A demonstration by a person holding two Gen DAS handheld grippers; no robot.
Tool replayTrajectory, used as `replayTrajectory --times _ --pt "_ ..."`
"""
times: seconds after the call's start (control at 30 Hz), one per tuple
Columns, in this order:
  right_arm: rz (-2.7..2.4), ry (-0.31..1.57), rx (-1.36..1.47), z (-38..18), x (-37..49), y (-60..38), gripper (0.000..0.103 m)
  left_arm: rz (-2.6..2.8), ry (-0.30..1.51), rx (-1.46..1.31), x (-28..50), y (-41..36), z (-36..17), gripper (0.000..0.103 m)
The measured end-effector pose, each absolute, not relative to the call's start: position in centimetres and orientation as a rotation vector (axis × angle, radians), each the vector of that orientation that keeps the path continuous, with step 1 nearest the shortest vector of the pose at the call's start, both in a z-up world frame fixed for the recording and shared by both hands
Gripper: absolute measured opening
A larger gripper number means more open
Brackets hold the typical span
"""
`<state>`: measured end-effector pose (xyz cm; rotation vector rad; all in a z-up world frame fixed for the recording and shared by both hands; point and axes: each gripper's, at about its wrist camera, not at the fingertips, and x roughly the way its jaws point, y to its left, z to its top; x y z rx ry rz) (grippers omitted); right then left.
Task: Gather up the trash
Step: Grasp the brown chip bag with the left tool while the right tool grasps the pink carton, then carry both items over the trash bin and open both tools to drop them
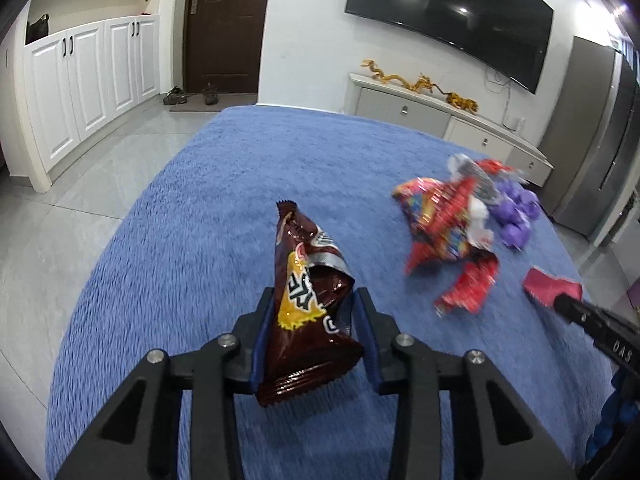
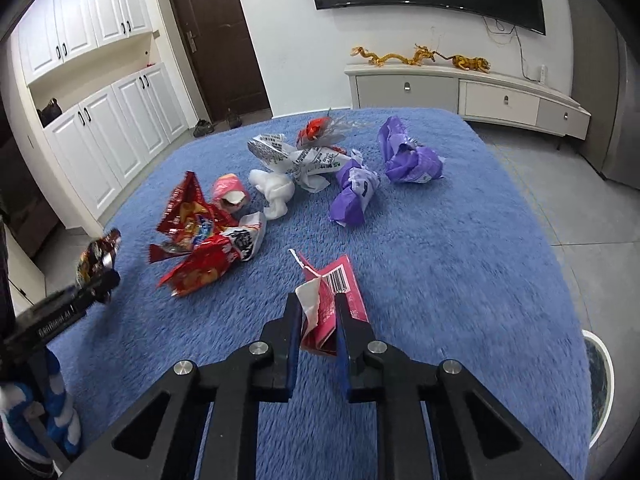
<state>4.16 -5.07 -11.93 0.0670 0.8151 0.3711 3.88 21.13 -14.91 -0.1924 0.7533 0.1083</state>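
My left gripper [image 1: 314,300] is shut on a brown snack bag [image 1: 308,304] and holds it upright above the blue rug [image 1: 200,220]. It also shows at the left of the right wrist view [image 2: 98,276]. My right gripper [image 2: 318,300] is shut on a torn pink wrapper [image 2: 332,300] with a barcode, just above the rug [image 2: 460,280]. In the left wrist view the pink wrapper [image 1: 550,286] shows at the right edge. Red snack bags [image 2: 196,240], crumpled white paper [image 2: 296,160] and purple bags [image 2: 408,156] lie on the rug ahead.
A white bin rim [image 2: 600,380] shows at the rug's right edge. A TV cabinet [image 2: 480,96] with gold figurines stands behind the rug. White cupboards [image 2: 112,132], a brown door [image 2: 220,40] and shoes [image 2: 204,126] are at the back left.
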Motion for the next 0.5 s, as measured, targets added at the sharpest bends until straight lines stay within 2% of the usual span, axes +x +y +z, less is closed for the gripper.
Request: replayTrajectory --times 0.5 --pt "0.37 0.654 0.08 -6.0 -2.9 -6.7 0.013 -0.039 0.636 -0.157 -2.5 17.2 -8.2 0.036"
